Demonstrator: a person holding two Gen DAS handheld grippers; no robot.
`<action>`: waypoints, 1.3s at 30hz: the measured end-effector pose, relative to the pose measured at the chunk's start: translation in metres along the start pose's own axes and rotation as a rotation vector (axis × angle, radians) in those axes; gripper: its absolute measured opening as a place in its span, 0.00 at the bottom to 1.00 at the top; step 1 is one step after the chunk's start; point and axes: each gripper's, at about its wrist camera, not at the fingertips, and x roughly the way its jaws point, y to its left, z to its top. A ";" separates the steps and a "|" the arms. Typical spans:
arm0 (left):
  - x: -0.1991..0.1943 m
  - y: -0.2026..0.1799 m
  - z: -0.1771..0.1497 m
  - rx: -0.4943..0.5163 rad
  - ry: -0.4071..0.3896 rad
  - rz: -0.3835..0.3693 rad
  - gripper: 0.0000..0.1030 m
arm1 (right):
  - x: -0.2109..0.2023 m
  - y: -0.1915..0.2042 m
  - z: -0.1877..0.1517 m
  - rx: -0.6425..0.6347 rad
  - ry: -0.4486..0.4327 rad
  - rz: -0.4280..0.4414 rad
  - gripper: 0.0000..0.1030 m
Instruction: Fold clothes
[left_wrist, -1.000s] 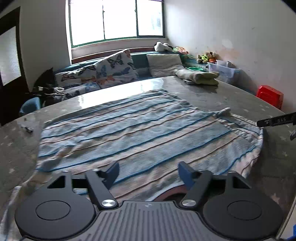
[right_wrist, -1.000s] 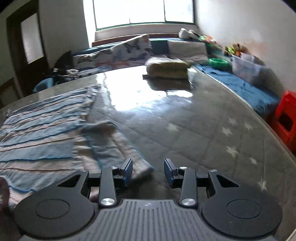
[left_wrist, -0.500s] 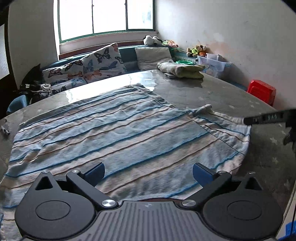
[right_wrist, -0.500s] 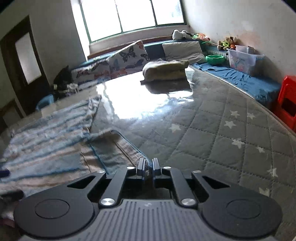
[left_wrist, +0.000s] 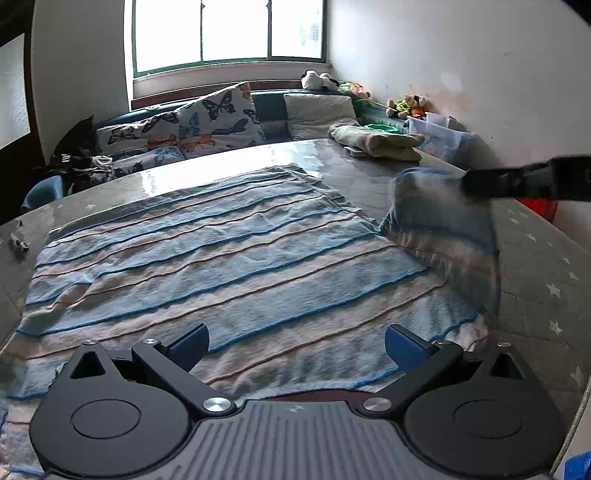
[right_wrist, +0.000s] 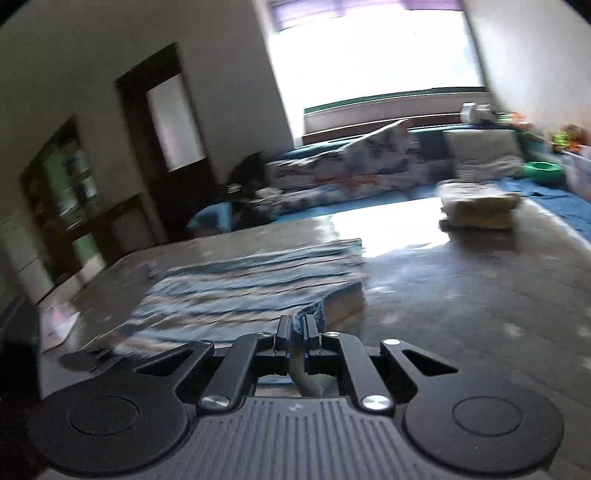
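Note:
A blue and pale pink striped garment lies spread flat on the quilted grey surface. My left gripper hovers over its near hem, jaws wide open, nothing between them. The garment's right sleeve is lifted off the surface and hangs blurred from my right gripper, which reaches in from the right. In the right wrist view my right gripper is shut on the sleeve's blue edge, with the rest of the striped garment beyond it.
A folded pale green cloth pile sits at the far right of the surface. Butterfly-print cushions and a grey pillow line the bench under the window. A clear plastic box and a red stool stand by the right wall.
My right gripper shut on the sleeve's edge, then rose and swung left, lifting the sleeve off the surface. My left gripper's jaws spread wide over the near hem.

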 end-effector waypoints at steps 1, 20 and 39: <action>-0.001 0.001 -0.001 -0.002 0.000 0.002 1.00 | 0.007 0.005 -0.002 -0.002 0.018 0.021 0.06; -0.005 0.025 -0.005 -0.065 0.011 0.038 1.00 | 0.072 -0.014 -0.011 -0.097 0.216 -0.074 0.12; -0.079 0.172 -0.047 -0.373 -0.029 0.458 1.00 | 0.123 0.007 0.010 -0.216 0.230 -0.112 0.30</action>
